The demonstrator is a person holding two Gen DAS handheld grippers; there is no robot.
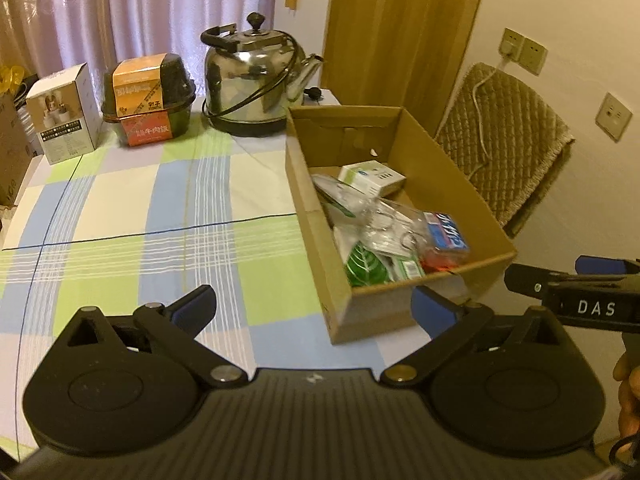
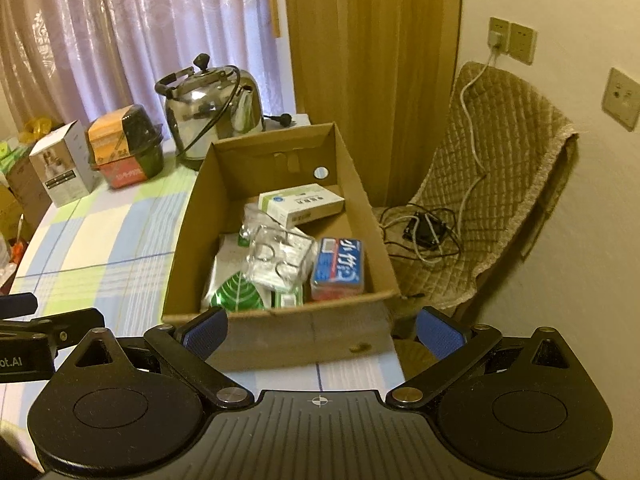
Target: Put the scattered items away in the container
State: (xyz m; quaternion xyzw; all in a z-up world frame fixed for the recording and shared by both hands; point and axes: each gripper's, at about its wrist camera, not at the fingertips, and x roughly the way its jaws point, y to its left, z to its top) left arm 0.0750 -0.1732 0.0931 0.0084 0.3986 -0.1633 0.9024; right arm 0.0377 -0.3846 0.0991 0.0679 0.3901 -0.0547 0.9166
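Left tool: jaws spread wide, nothing between the blue pads, lower centre of the left wrist view, above the checked cloth of the counter.

Right tool: jaws likewise spread wide and empty, lower centre of the right wrist view, just before the near wall of the cardboard box.

Cardboard box: open-topped, on the counter's right part; right of centre in the left view, centre in the right view.

Contents, all inside the box:
- white and green carton, toward the far wall;
- clear plastic packet with metal rings, in the middle;
- blue and red pack, against the right wall;
- green leaf-print packet, near corner, lower left of the box interior.

Counter, far edge, upper left of both views: steel kettle with its cord wound round it; black food tub with orange sleeve; small white box.

Beyond the counter, right side: chair with quilted cover, cables on its seat.
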